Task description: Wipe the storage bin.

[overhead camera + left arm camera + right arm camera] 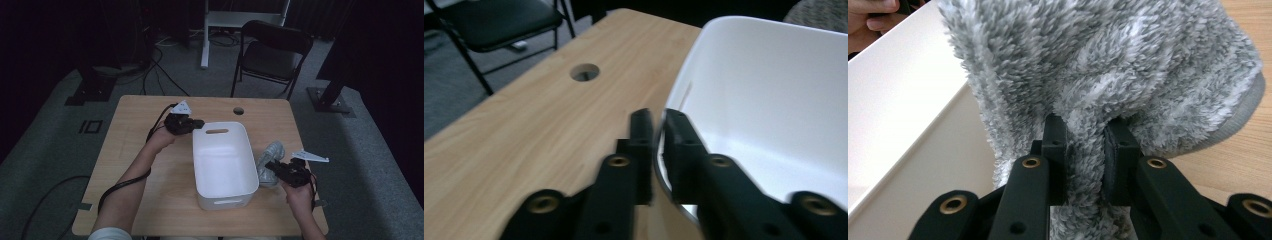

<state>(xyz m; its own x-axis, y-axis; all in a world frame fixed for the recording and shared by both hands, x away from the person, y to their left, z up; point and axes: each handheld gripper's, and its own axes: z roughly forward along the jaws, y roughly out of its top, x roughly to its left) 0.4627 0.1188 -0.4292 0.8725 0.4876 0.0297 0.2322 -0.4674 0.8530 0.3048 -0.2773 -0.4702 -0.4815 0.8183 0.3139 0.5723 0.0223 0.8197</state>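
Left gripper (655, 125): jaws nearly together, pinching the rim of the white bin (774, 100) at its far corner. Right gripper (1085, 135): clamped on a fold of the grey fluffy slipper (1108, 65), which sits on the worktop (150, 165) just beyond it, against the bin's outer wall. Bin interior bare.

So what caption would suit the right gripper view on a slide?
Right hand-held gripper clamps a fluffy grey slipper beside the white bin.
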